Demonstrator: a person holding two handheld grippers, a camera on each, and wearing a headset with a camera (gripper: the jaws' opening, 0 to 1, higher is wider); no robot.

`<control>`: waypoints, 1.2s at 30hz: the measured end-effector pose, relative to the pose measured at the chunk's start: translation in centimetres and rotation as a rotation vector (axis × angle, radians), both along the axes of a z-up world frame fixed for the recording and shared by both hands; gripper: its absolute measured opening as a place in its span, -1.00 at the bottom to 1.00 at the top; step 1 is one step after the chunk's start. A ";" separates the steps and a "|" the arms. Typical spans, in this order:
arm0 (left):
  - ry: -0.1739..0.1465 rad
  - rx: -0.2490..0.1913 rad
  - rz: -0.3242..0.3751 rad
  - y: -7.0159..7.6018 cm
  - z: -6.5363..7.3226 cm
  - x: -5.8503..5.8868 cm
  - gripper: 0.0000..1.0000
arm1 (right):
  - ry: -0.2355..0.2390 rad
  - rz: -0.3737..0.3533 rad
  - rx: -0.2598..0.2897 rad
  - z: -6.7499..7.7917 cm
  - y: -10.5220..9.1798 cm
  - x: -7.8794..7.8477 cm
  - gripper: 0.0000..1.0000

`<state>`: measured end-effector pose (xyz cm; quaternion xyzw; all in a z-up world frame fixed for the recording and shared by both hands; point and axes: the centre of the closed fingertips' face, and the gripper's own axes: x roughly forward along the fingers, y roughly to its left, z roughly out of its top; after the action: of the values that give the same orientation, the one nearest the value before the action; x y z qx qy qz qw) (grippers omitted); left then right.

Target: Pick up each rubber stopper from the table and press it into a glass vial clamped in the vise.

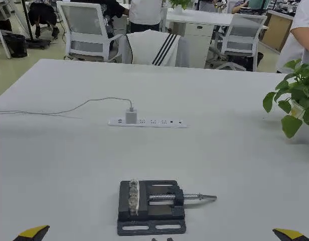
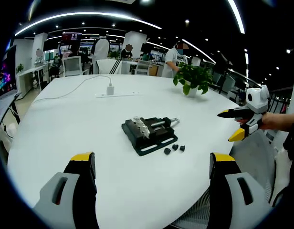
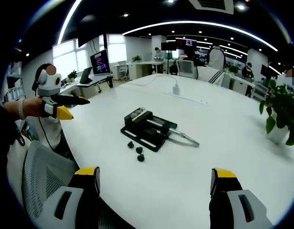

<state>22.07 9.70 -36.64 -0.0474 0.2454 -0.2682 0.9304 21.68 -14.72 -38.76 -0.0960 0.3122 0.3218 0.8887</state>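
Left gripper (image 2: 152,161), right gripper (image 3: 155,172): wide open, empty. Stoppers (image 3: 136,150) ahead of right, nearer than vise (image 3: 143,127); pinch one squarely.

The head view's bottom edge cuts my left gripper (image 1: 31,232) and right gripper (image 1: 292,234) down to yellow tips. The glass vials (image 1: 133,196) in the vise (image 1: 150,221) are too small for me to tell whether any is plugged. The rubber stoppers (image 2: 174,149), toward the table's (image 2: 89,124) near edge, read only as dark specks.
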 end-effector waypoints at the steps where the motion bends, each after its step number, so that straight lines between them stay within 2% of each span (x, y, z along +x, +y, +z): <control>1: 0.001 -0.001 -0.001 0.0 0.0 0.0 0.98 | 0.002 0.001 0.001 0.0 0.1 0.1 0.91; 12: 0.006 -0.018 -0.009 -0.2 -0.3 0.2 0.98 | -0.011 -0.004 -0.011 -0.9 2.1 1.3 0.83; 19: 0.001 -0.015 -0.021 -0.1 -0.5 0.3 0.98 | 0.003 0.014 -0.026 -2.4 3.9 1.9 0.74; 26: -0.001 -0.019 -0.014 0.4 -0.7 0.5 0.98 | 0.027 0.013 -0.029 -4.2 5.2 2.8 0.56; 36: 0.004 -0.035 0.020 1.2 -1.2 0.3 0.98 | 0.065 0.029 -0.066 -7.0 6.5 3.3 0.16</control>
<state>22.40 10.95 -37.79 -0.0667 0.2421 -0.2631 0.9315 25.01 -8.18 -45.80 -0.1195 0.3499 0.3271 0.8697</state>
